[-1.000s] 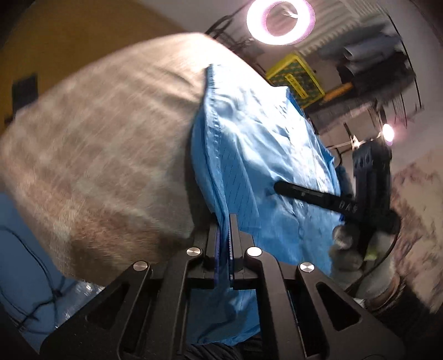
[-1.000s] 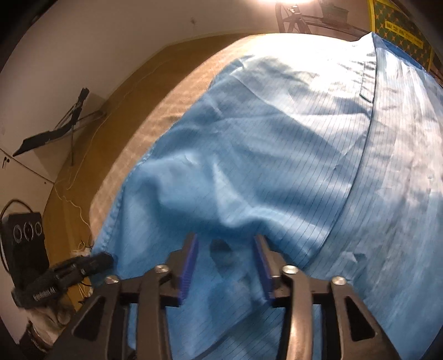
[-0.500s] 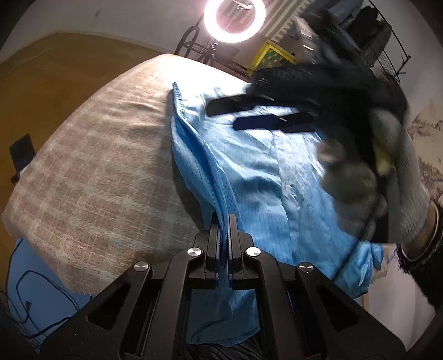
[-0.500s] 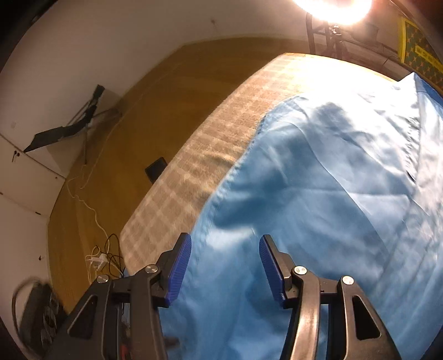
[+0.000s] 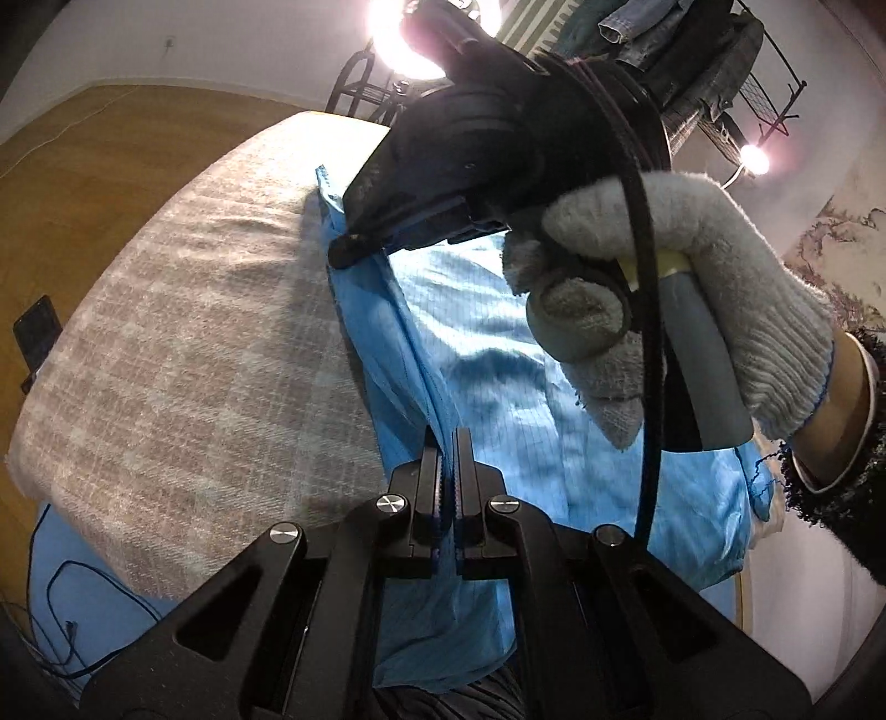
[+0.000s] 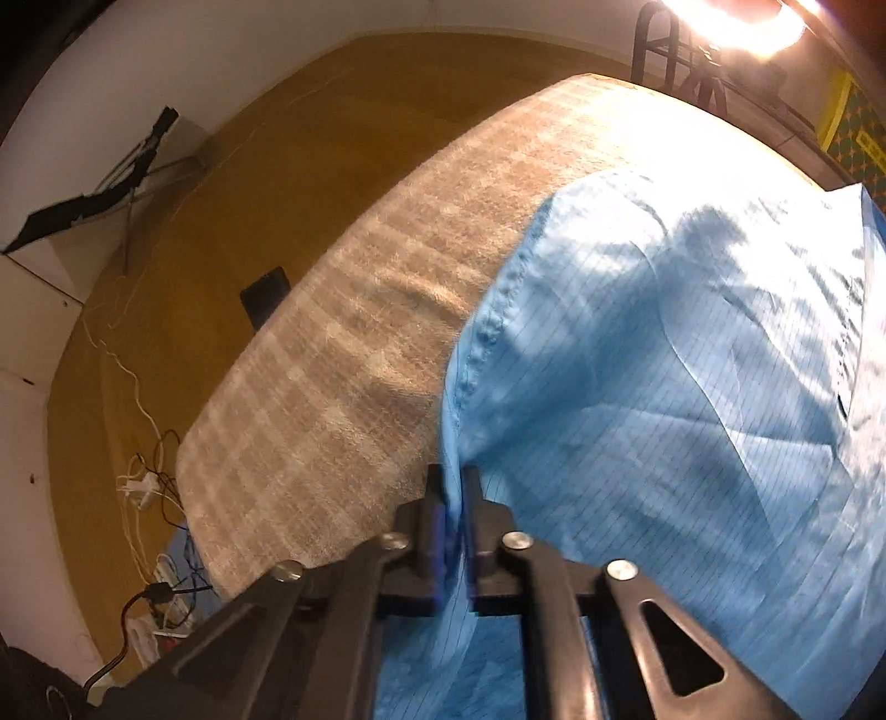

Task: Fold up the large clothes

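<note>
A large light-blue garment [image 5: 498,354] with thin dark lines lies on a beige checked blanket [image 5: 210,354] over a table. My left gripper [image 5: 447,443] is shut on the garment's left edge near the front. In the left wrist view my right gripper [image 5: 354,249], held by a gloved hand [image 5: 720,310], pinches the same edge farther back. Seen from the right wrist, my right gripper [image 6: 454,487] is shut on the garment's [image 6: 664,387] stitched edge, beside the blanket [image 6: 360,360].
A wooden floor [image 6: 221,194] surrounds the table, with cables and a power strip [image 6: 144,487] at the lower left. A bright ring light [image 5: 410,44] and a clothes rack [image 5: 720,66] stand at the back. A dark flat object [image 6: 266,293] lies on the floor.
My right gripper moved left across the garment to its edge and shut on it. The left gripper kept its hold and rose slightly, rolling a little.
</note>
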`<control>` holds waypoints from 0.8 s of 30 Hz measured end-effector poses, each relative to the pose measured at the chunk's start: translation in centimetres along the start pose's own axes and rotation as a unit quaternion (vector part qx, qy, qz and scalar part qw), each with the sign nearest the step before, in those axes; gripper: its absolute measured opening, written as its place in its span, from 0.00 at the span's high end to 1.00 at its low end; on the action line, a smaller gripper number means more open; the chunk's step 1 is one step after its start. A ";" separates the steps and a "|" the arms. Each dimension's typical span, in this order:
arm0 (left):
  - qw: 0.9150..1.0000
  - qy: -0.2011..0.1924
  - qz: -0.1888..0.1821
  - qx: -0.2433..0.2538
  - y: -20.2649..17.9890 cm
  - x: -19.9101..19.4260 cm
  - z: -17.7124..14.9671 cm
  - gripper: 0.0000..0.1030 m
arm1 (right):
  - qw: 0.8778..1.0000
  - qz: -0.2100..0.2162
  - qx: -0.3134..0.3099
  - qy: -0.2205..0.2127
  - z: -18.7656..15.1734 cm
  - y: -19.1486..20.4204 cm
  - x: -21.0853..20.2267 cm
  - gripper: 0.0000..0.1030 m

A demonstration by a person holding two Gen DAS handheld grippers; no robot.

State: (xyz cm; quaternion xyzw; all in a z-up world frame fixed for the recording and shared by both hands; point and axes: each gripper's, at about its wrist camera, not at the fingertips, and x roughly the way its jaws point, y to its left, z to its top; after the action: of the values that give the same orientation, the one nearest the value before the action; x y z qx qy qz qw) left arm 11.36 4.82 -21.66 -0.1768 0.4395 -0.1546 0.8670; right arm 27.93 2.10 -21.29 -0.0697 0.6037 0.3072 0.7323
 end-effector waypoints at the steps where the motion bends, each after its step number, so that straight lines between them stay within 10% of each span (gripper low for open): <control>1: 1.000 0.000 0.000 0.003 -0.3 0.0 0.1 1.00 | 1.000 0.006 0.004 -0.005 0.0 -0.3 -0.3 1.00; 13: 0.996 0.008 -0.016 0.083 -6.9 -0.1 0.7 1.00 | 0.987 0.086 0.086 -0.108 -4.9 -7.3 -7.7 1.00; 24: 0.982 0.072 -0.050 0.167 -13.9 4.6 -1.5 1.00 | 0.930 0.157 0.282 -0.173 -16.8 -20.9 -8.7 1.00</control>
State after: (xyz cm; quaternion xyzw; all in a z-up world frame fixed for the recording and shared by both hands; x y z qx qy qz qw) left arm 11.14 -9.74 -19.59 -0.0395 0.4594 -0.2814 0.8416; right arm 24.26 -25.78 -23.18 0.2899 0.5329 0.2427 0.7570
